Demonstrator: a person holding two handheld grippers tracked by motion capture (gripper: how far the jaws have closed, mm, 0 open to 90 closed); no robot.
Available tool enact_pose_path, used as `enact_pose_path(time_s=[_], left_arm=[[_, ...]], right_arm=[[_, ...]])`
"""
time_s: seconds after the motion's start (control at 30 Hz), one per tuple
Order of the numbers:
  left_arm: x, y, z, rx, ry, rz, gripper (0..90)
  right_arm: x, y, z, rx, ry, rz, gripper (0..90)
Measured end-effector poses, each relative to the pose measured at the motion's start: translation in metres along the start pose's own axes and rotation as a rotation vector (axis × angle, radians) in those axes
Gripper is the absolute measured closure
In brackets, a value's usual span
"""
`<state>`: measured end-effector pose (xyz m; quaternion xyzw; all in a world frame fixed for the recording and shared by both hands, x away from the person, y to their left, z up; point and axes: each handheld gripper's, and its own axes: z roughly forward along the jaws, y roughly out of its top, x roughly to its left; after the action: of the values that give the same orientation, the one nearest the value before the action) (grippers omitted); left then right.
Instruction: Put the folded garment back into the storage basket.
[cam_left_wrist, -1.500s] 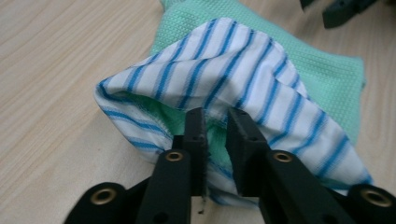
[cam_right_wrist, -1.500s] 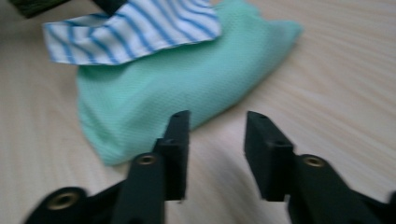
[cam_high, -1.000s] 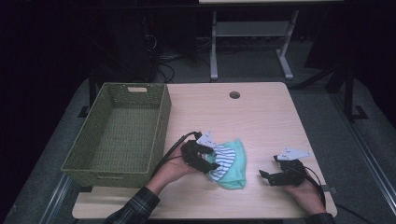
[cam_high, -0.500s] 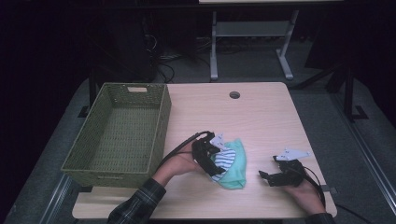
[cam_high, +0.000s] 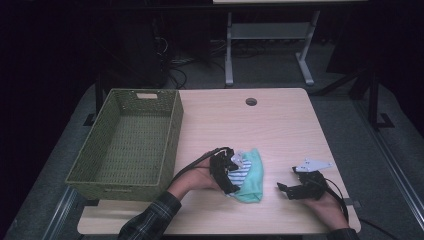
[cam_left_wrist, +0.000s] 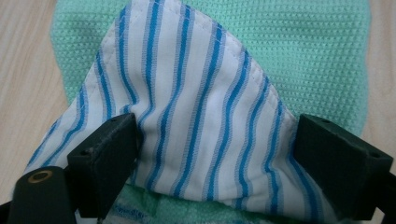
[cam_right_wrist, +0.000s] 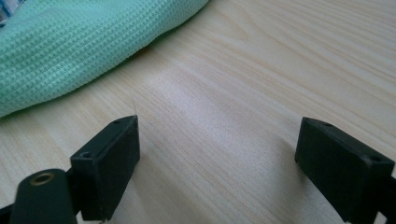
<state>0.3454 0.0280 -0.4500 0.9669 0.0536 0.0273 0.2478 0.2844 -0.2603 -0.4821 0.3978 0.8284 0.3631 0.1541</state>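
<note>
A white cloth with blue stripes (cam_left_wrist: 201, 126) lies on a mint green waffle cloth (cam_left_wrist: 308, 56) near the table's front edge. My left gripper (cam_left_wrist: 215, 149) is low over the pile, and its jaws have just been opening. They stand wide apart with the striped cloth lying between them. From above, the left gripper (cam_high: 231, 175) sits at the left side of the green cloth (cam_high: 252, 177), over the striped cloth (cam_high: 241, 172). My right gripper (cam_high: 286, 189) rests to the right of the pile, open and empty. In its own view the right gripper (cam_right_wrist: 217, 154) faces bare wood, with the green cloth (cam_right_wrist: 70, 46) at upper left.
A green woven basket (cam_high: 175, 130), with nothing in it, stands along the left side of the wooden table (cam_high: 270, 130). A round cable hole (cam_high: 251, 102) is near the far edge. A cable trails from each gripper toward the front edge.
My left hand has shifted a little to the right and lower onto the cloth pile, and its jaws have spread. The right hand has stayed where it was.
</note>
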Motion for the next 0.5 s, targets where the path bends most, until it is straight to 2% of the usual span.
enact_pose_path(time_s=[0.07, 0.13, 0.33, 0.5], left_arm=[[0.0015, -0.0008, 0.001, 0.002, -0.009, 0.002, 12.5], [0.0036, -0.0032, 0.0022, -0.013, -0.025, -0.013, 12.6], [0.0039, -0.0042, 0.0017, -0.016, -0.032, -0.016, 14.8], [0.0036, -0.004, -0.0009, -0.013, -0.041, -0.015, 23.8]], right_arm=[[0.0, 0.0, 0.0, 0.0, 0.0, -0.001, 13.3], [0.0, 0.0, 0.0, 0.0, 0.001, -0.001, 13.3], [0.0001, 0.0, 0.0, 0.0, 0.001, -0.001, 13.2], [0.0001, 0.0, 0.0, 0.001, 0.001, -0.001, 13.1]])
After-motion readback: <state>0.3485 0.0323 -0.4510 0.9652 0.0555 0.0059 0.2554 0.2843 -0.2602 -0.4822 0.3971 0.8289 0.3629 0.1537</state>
